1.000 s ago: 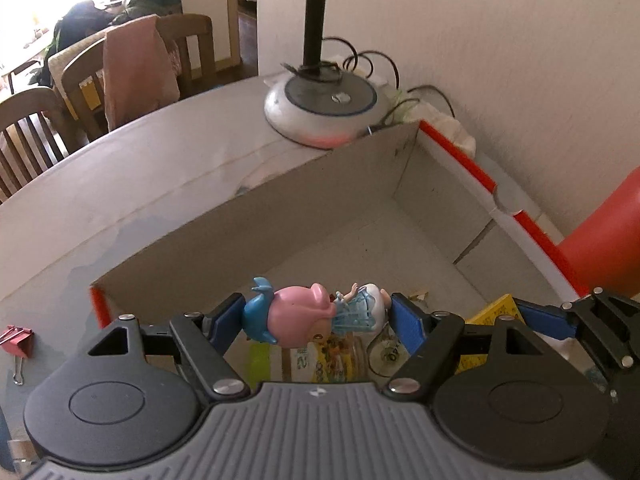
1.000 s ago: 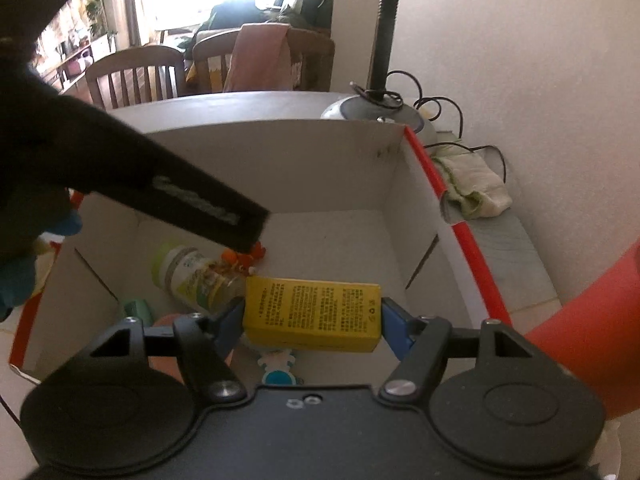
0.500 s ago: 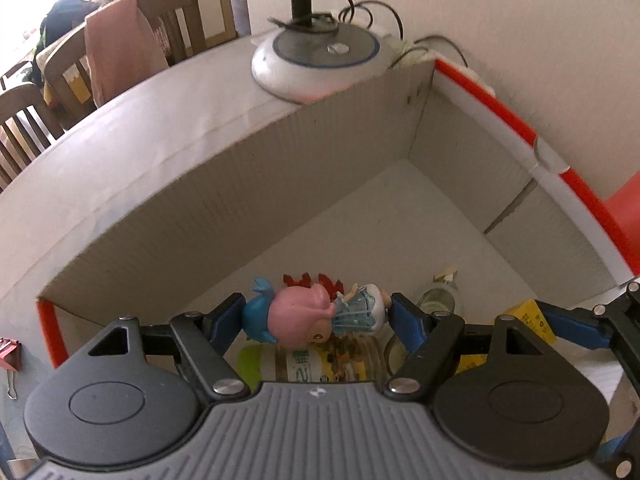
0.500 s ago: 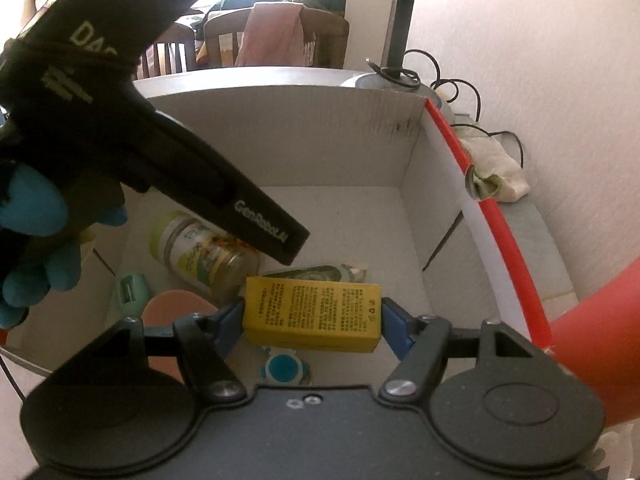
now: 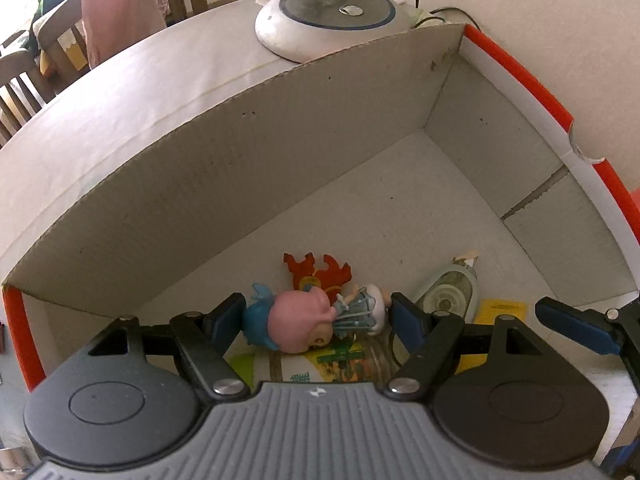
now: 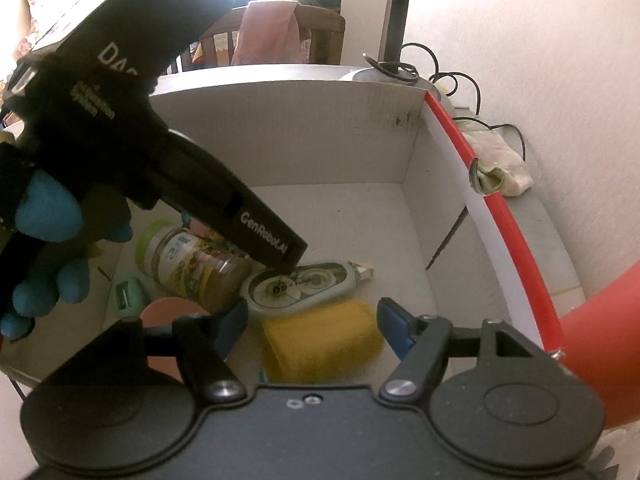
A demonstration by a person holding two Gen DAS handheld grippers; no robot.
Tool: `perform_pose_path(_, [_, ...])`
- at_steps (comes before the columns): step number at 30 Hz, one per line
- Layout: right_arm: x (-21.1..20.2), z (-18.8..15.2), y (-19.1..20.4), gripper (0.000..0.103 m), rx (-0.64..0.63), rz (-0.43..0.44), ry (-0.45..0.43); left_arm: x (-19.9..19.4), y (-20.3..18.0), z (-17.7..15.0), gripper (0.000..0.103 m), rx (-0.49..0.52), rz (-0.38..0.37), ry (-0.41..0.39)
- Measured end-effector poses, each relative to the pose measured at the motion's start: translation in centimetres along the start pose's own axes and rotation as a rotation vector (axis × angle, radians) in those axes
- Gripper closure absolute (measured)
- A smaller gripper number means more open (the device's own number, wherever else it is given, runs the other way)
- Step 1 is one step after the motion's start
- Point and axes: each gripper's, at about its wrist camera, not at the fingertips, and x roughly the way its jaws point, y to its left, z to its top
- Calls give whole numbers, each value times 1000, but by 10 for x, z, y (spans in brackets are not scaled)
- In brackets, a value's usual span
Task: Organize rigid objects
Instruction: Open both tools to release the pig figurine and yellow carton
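My left gripper (image 5: 318, 318) is shut on a small doll with pink hair and a blue dress (image 5: 316, 320), held over the open cardboard box (image 5: 200, 184). My right gripper (image 6: 310, 326) is open inside the box (image 6: 320, 132); the yellow box (image 6: 324, 340) is blurred between and below its jaws, free of both pads. On the box floor lie a jar with a green lid (image 6: 192, 264), a correction tape dispenser (image 6: 304, 288) and a red figure (image 5: 318, 272). The left gripper's body (image 6: 160, 168) crosses the right wrist view.
A lamp base with cables (image 5: 332, 20) stands behind the box. Wooden chairs with pink cloth (image 5: 120, 12) are beyond the table. A white wall runs along the right. A pink disc (image 6: 168, 312) and a green item (image 6: 124, 296) lie in the box's near left corner.
Both grippers moved forward and down over the box. The right gripper opened and let go of the yellow box, which is dropping. The left gripper still holds the doll.
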Motion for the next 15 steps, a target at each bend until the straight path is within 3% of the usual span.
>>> perform_pose_path(15, [-22,1,-3,22,60,16,-43,-27,-4,-15,25,0,-4,-66])
